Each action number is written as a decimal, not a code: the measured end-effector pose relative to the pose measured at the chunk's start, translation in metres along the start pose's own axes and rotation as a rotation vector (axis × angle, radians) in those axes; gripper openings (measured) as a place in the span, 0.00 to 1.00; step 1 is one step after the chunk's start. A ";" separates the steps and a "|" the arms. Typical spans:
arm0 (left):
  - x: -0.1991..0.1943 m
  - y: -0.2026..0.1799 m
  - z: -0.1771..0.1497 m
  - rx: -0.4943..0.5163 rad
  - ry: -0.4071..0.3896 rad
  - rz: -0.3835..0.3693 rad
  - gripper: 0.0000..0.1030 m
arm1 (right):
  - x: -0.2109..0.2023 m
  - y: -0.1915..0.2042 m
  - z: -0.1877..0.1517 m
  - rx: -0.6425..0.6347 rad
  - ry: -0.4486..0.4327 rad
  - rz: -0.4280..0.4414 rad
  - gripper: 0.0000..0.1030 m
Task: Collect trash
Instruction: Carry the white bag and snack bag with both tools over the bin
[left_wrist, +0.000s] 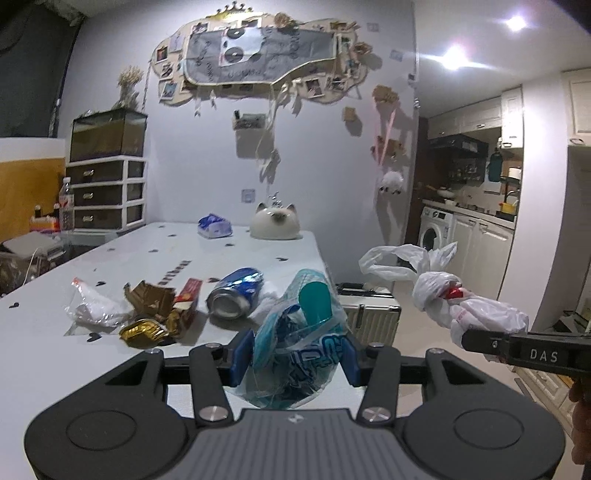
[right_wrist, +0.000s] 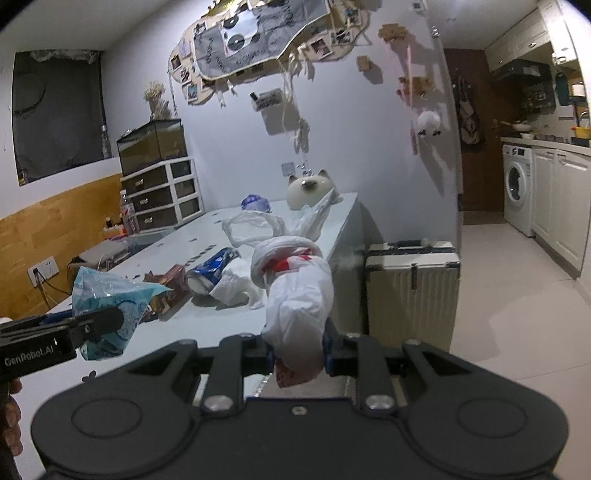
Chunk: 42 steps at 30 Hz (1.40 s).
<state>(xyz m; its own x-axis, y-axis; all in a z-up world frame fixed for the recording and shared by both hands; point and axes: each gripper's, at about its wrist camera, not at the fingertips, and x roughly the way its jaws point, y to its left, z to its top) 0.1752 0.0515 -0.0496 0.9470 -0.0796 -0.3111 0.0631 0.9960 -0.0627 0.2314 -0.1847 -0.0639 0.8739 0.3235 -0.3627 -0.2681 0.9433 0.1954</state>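
- Wrapper first: my left gripper (left_wrist: 295, 363) is clamped on a crumpled blue-and-teal plastic wrapper (left_wrist: 295, 332), held above the near table edge.
- My right gripper (right_wrist: 299, 354) is closed on a knotted white plastic bag (right_wrist: 295, 295), its long axis running away from me, loose handles far end.
- Bag lies right of the wrapper, near but apart.
- Beyond, on the white table (left_wrist: 55, 350): crushed blue can (left_wrist: 234, 293), gold foil (left_wrist: 142, 332), red carton (left_wrist: 188, 295).
- Far end: cat-shaped ceramic (left_wrist: 274, 223); kitchen and washing machine (left_wrist: 436, 229) at right.

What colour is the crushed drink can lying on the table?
Blue with a silver end, best seen in the left wrist view: can.
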 end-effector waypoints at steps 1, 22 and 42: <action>-0.002 -0.005 0.000 0.004 -0.003 -0.004 0.48 | -0.005 -0.003 0.000 0.001 -0.006 -0.006 0.24; 0.024 -0.132 -0.031 0.073 0.060 -0.200 0.48 | -0.068 -0.115 -0.038 0.048 0.000 -0.206 0.24; 0.139 -0.220 -0.137 0.109 0.338 -0.283 0.47 | -0.025 -0.237 -0.151 0.193 0.226 -0.330 0.24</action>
<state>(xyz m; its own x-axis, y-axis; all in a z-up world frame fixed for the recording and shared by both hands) 0.2497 -0.1842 -0.2088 0.7331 -0.3394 -0.5894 0.3542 0.9303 -0.0953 0.2117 -0.4051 -0.2387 0.7838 0.0352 -0.6200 0.1097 0.9748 0.1940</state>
